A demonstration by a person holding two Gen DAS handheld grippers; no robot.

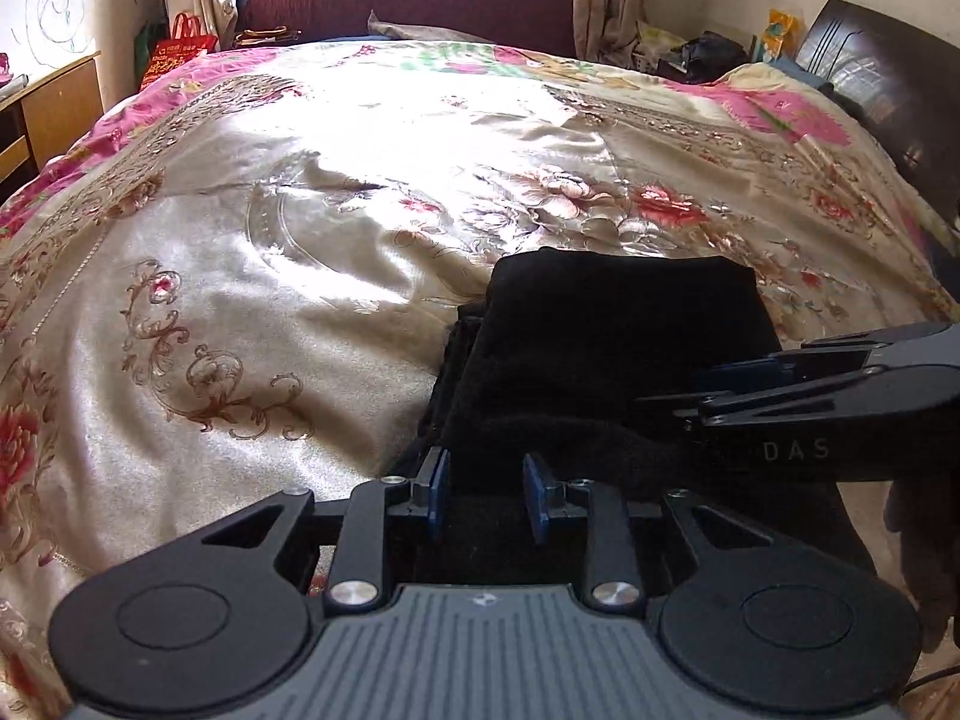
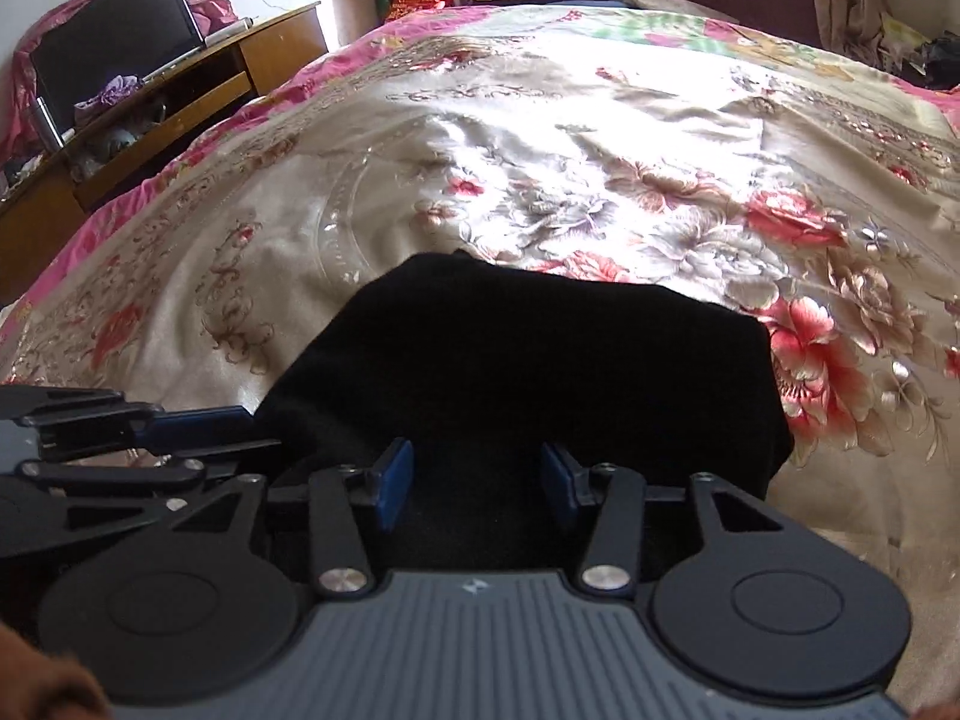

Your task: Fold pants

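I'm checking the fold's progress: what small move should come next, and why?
Probably lift both grippers clear: the black pants already lie as a compact folded stack on the bedspread, and the left gripper and right gripper stand open, gripping nothing.

Black pants [image 1: 606, 348], floral pink-beige bedspread [image 1: 300, 240]

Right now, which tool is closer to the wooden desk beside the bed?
Left. The left tool is over the black pants, on the side toward the wooden desk; the right tool is beside it, farther away.
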